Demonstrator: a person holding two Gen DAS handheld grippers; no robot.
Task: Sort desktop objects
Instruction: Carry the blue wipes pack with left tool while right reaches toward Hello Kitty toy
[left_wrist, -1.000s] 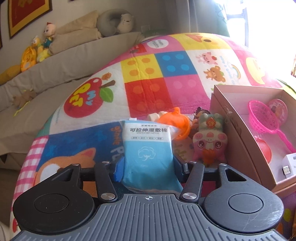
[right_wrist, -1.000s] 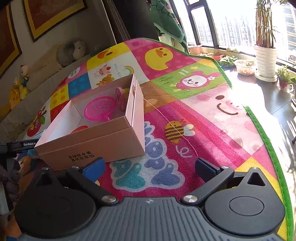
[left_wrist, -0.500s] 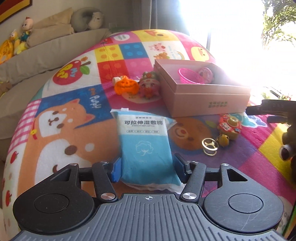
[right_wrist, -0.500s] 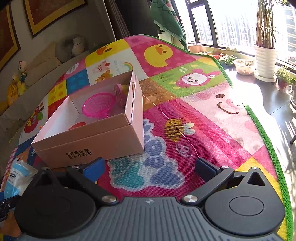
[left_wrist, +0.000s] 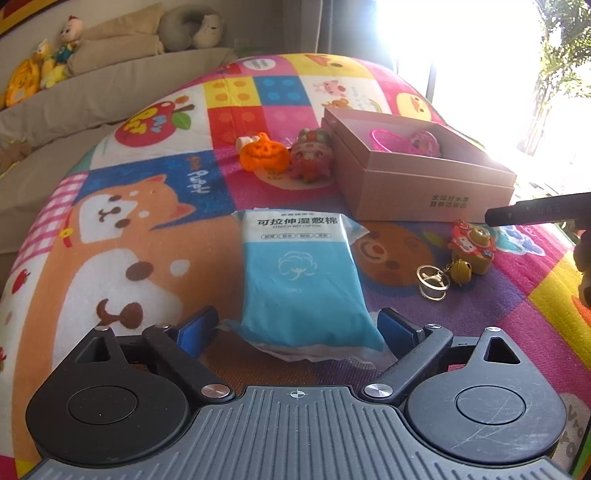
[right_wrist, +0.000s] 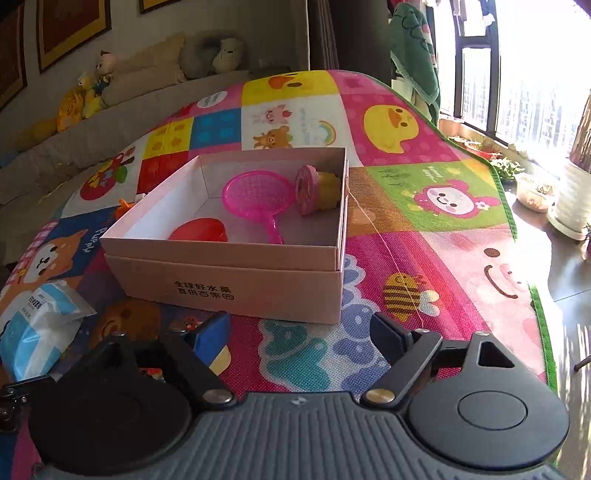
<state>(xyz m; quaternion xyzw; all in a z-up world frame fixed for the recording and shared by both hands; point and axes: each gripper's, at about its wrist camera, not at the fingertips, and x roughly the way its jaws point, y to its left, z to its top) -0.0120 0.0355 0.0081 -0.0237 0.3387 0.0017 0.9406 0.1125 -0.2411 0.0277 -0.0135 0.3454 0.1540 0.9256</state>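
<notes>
- Since the earlier frames, the left gripper (left_wrist: 297, 326) has been carrying the blue cotton-pad pack (left_wrist: 301, 280) away from the toys; its jaws are now opening, pads clear of the pack lying between them on the play mat (left_wrist: 122, 236).
- Right gripper (right_wrist: 300, 332) is closing its jaws over bare mat, with nothing between the pads.
- Pink box (right_wrist: 236, 273) is standing open on the mat, holding a pink net scoop (right_wrist: 258, 192), a red item (right_wrist: 199, 229) half hidden by the wall, and a pink-and-yellow toy (right_wrist: 317, 186).
- Orange pumpkin (left_wrist: 263, 152) and a pink figure (left_wrist: 312, 155) are sitting just left of the box.
- Keychain toy (left_wrist: 472, 245), with its bell and ring, is lying near the box front; its details are hard to make out.
- Window glare is washing out the upper right of the left wrist view.
</notes>
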